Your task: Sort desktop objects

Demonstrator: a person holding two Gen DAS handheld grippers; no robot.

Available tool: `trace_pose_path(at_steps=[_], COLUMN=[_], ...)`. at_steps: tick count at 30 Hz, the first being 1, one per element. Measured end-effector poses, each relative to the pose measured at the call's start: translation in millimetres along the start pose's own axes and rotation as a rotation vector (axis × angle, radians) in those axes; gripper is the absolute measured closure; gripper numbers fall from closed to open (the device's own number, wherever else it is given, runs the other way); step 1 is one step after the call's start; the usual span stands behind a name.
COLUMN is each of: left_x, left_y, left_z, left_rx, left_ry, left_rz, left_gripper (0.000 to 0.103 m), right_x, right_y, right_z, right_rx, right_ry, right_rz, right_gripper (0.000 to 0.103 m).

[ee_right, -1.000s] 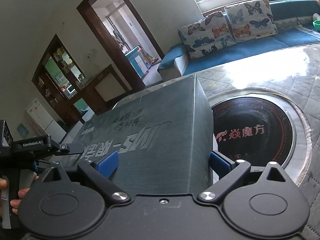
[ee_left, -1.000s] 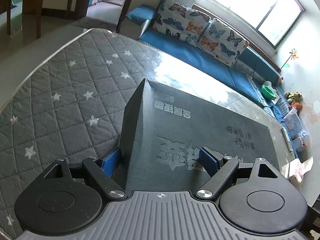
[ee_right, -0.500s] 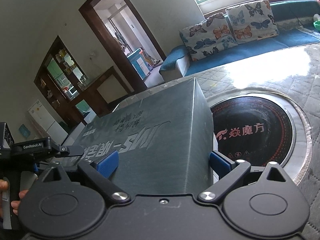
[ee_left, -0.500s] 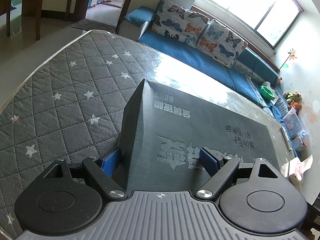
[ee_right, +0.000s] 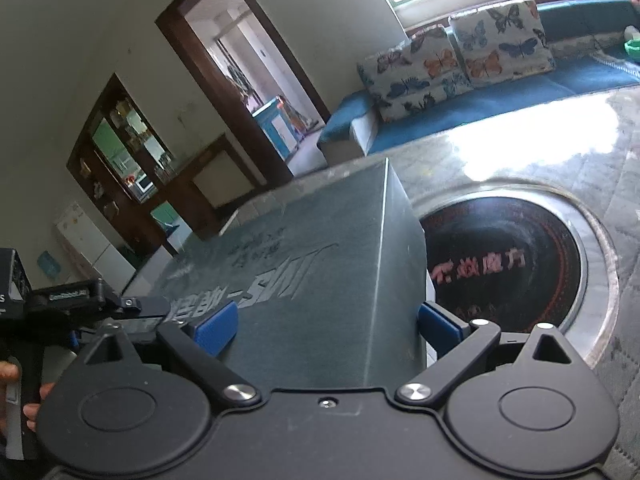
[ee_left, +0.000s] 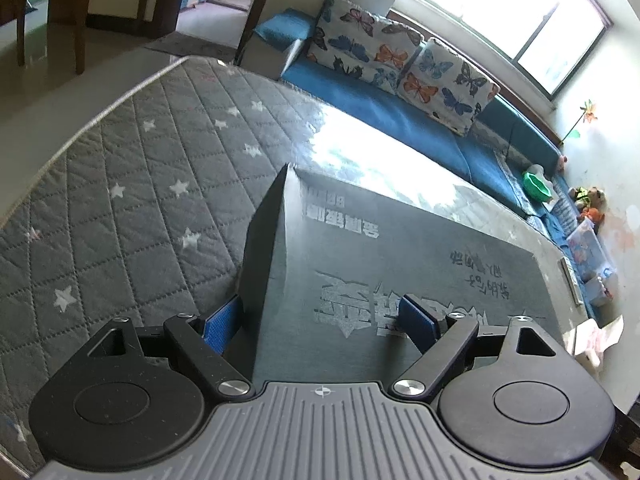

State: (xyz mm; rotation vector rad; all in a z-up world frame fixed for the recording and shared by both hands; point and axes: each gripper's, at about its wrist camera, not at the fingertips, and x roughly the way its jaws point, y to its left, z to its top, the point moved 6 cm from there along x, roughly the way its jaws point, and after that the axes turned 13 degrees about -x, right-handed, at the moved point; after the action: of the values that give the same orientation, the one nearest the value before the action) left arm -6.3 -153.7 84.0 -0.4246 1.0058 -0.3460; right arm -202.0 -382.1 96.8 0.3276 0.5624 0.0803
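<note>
Evidently a two-handed carry is under way. On the left, a corner of the dark box point(ee_left: 400, 264) is straddled by the left claw point(ee_left: 320, 320), one blue pad on the side face and one on the lid, so the box appears clamped. On the right, the other end point(ee_right: 320, 280) is likewise gripped by the right claw point(ee_right: 328, 328), beside the round cooktop point(ee_right: 512, 264). The box sits over the quilted worktop point(ee_left: 120, 200). Next, both ends must be moved together, kept level.

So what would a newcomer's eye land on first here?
The long dark grey cardboard box with silver lettering, gripped at each end by the left gripper and right gripper. Beside its right end, the round black cooktop sunk into the star-quilted grey table cover.
</note>
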Motion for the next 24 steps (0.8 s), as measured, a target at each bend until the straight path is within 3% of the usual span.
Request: trace_pose_path(at_steps=[17,19,24], left_x=[5.4,4.9,4.5], left_y=[5.3,5.2,10.4], left_z=[-8.8,-9.8,-9.5], left_rx=[0.032,0.041,0.019], left_ry=[0.012,0.012,0.023], left_rz=[0.012,0.010,0.014], left_gripper=[0.016,0.016,0.016], right_x=[-0.9,-1.4,0.8], right_y=[3.3,-1.0,-1.6], right_z=[-1.2,-20.6,-24.3], right_rx=[0.002,0.010,0.012], right_ry=[0.009,0.010,0.024], right_rz=[0.011,0.015,0.027], right_gripper=[0.006,0.006,0.006])
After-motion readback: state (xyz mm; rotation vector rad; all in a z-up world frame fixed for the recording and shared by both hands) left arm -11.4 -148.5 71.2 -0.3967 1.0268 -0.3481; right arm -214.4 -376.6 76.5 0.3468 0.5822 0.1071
